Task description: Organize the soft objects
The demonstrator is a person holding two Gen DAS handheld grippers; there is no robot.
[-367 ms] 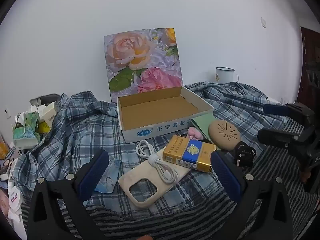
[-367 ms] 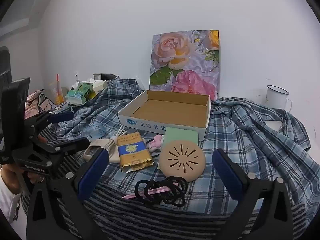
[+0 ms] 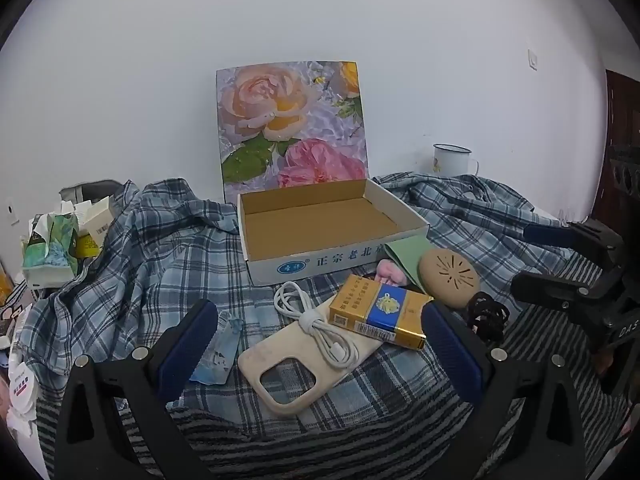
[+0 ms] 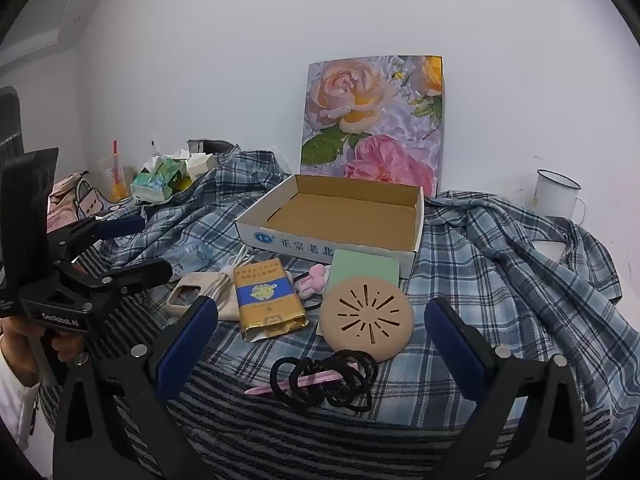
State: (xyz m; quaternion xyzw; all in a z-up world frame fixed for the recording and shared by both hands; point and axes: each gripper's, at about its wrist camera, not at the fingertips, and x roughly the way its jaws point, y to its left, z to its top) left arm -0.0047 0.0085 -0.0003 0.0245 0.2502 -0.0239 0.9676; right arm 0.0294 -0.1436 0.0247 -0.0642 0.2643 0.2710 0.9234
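Cardboard box (image 3: pixel 320 232) open in middle of checked cloth (image 3: pixel 132 272), nothing inside. In front: phone case (image 3: pixel 296 368) w/ white cable (image 3: pixel 320 320), yellow pack (image 3: pixel 380 312), round tan pad (image 4: pixel 366 316), black hair ties (image 4: pixel 324 380). Left claw (image 3: pixel 320 348) & right claw (image 4: pixel 320 352) both wide, holding nothing.

Black hair ties (image 4: pixel 326 380) heaped before cardboard box (image 4: pixel 340 216)

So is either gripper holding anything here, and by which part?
Nothing is held. The left gripper and right gripper both hover open above the clutter; the phone case and hair ties lie untouched.
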